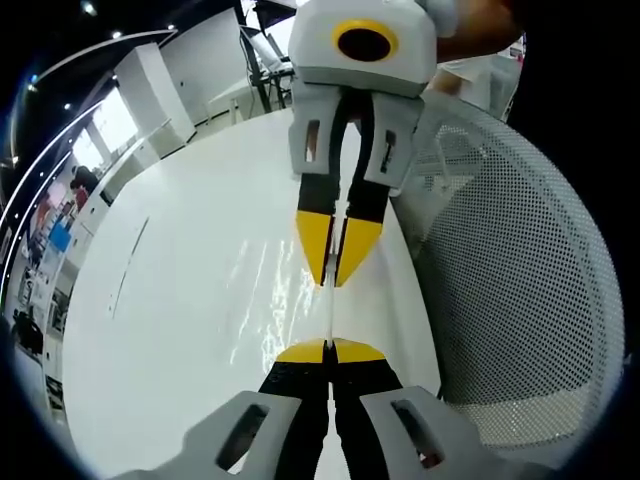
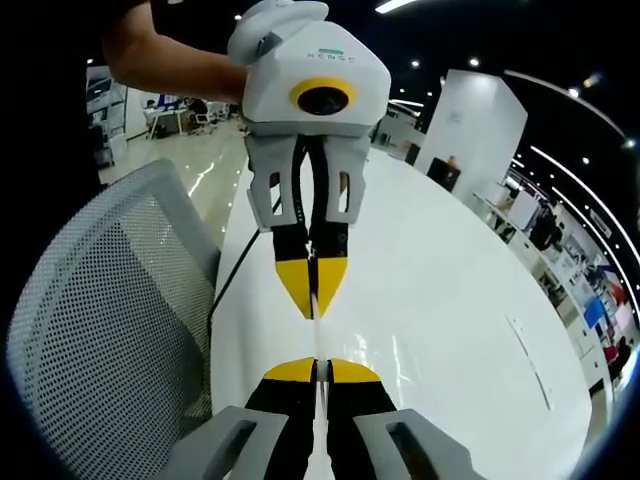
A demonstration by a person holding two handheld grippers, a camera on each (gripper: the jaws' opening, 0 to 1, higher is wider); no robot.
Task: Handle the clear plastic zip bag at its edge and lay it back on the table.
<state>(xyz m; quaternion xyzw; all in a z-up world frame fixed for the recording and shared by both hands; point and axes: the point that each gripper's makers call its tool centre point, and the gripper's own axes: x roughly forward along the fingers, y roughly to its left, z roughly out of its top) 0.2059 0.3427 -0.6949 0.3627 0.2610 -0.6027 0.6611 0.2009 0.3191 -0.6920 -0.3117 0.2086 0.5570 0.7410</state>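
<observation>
Zip bag [image 1: 329, 315] between both grippers

Bright ceiling lights [image 2: 398, 5] glare off my white table [image 1: 180, 300] in streaks (windows [image 1: 105, 125] add daylight). Both views bend hard toward the edges; shadows stay faint, and the far room looks slightly soft.

The clear plastic zip bag [image 1: 329, 318] is stretched edge-on between the two grippers, appearing as a thin, pale, nearly straight line. It is held above the white table, not lying on it. In the right gripper view the bag [image 2: 316, 345] again reads as a narrow vertical strip. Its transparent body is barely distinguishable against the tabletop.
</observation>
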